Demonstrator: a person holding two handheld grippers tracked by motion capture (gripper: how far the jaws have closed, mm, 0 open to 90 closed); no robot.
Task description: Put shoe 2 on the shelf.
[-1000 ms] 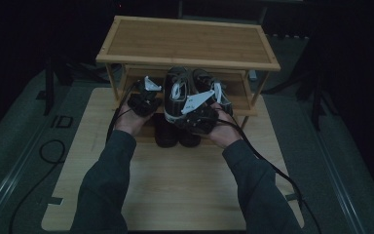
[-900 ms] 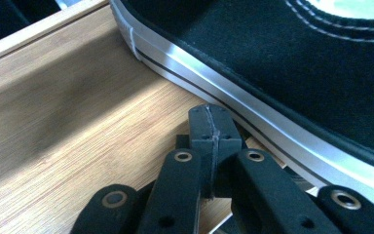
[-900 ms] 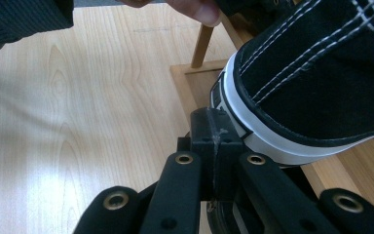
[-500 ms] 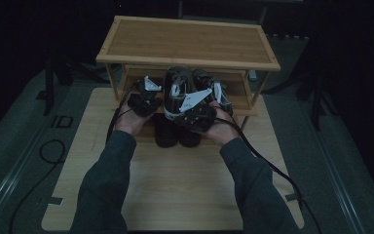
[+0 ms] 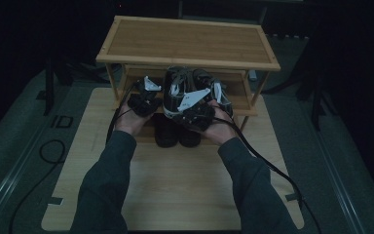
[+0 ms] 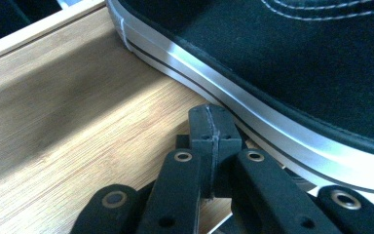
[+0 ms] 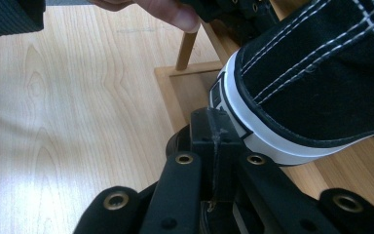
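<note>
A pair of black canvas sneakers (image 5: 177,84) with white soles stands on the middle shelf of a bamboo shoe rack (image 5: 190,40). My left gripper (image 5: 144,96) is at the shelf's left side. In the left gripper view its jaws (image 6: 211,130) are shut with nothing between them, the tips close against the white sole of a sneaker (image 6: 292,63). My right gripper (image 5: 195,106) is at the front of the shoes. In the right gripper view it (image 7: 215,130) is shut and empty, just beside the heel of a sneaker (image 7: 316,83).
Another pair of dark shoes (image 5: 166,132) sits low under the shelf, at the rack's front. The rack stands on a light wooden board (image 5: 175,185) on a dark floor. Black cables (image 5: 268,165) trail from both grippers. The rack's top shelf is bare.
</note>
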